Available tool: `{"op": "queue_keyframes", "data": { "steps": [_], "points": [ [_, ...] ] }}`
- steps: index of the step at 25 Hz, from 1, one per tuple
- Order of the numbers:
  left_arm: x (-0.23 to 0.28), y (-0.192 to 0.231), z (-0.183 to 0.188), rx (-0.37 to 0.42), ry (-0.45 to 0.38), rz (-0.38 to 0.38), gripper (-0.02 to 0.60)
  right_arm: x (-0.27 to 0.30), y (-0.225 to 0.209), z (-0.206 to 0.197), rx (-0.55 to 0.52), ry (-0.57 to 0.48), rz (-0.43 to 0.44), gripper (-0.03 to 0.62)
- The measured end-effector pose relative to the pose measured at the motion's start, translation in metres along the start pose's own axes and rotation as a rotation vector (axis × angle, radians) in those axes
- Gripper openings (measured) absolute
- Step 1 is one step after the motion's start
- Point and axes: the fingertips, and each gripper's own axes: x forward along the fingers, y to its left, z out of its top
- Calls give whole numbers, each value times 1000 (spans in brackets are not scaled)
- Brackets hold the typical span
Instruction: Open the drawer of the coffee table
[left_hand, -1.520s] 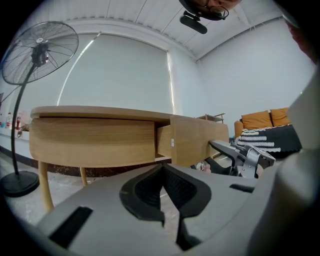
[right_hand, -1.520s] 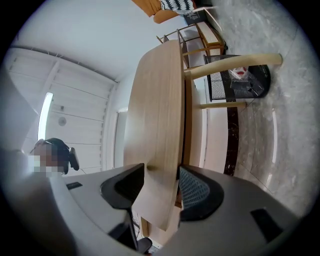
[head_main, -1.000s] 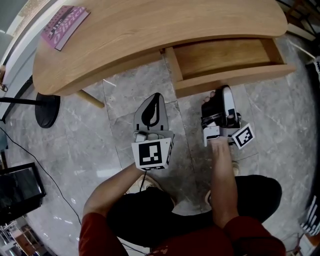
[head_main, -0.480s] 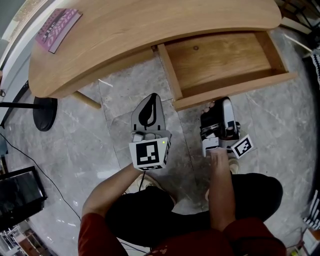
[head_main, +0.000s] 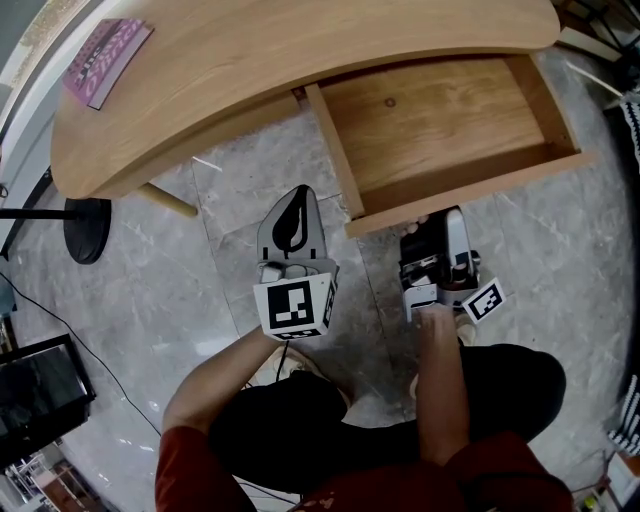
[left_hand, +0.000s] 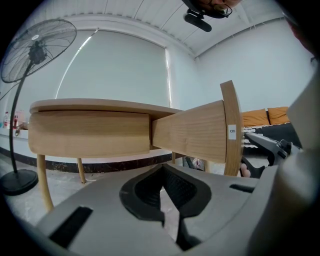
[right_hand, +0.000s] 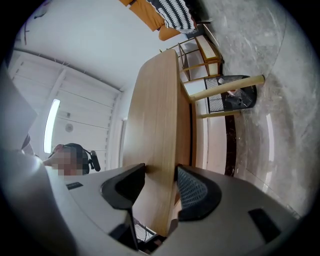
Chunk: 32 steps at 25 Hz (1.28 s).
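Head view first: where does the drawer (head_main: 440, 115) stand?

— Well out from under the counter (head_main: 300, 60), its bare wooden floor open to the camera. My right claw (head_main: 430, 222) sits at the drawer front (head_main: 470, 192), on the side nearest me.

— Is it gripping?

— Right gripper view says yes: the panel's edge runs up between my two jaws, and the pads (right_hand: 197, 192) are closed against the wood on either side.

— And your left claw (head_main: 293, 212)?

— It hangs over the grey floor (head_main: 240, 180), just beside the drawer's left corner, touching nothing. Left gripper view shows its jaws drawn together and empty, with the drawer's side ahead to the right.

— Anything else?

— A purple book (head_main: 105, 60) lies at the counter's far left end, and a fan base (head_main: 88, 228) stands on the floor beyond it.
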Motion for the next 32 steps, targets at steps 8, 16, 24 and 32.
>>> {"op": "queue_keyframes", "data": {
  "steps": [8, 16, 24, 32],
  "points": [
    [1, -1, -3, 2, 6, -1, 6, -8, -11, -1, 17, 25, 13, 196],
    [4, 1, -10, 12, 27, 9, 6, -13, -20, -2, 29, 45, 23, 199],
    [6, -2, -13, 22, 35, 6, 6, -15, -24, -7, 8, 85, 1, 209],
    [7, -3, -16, 30, 37, 2, 6, -25, -49, -29, -82, 200, -120, 209]
  ]
}}
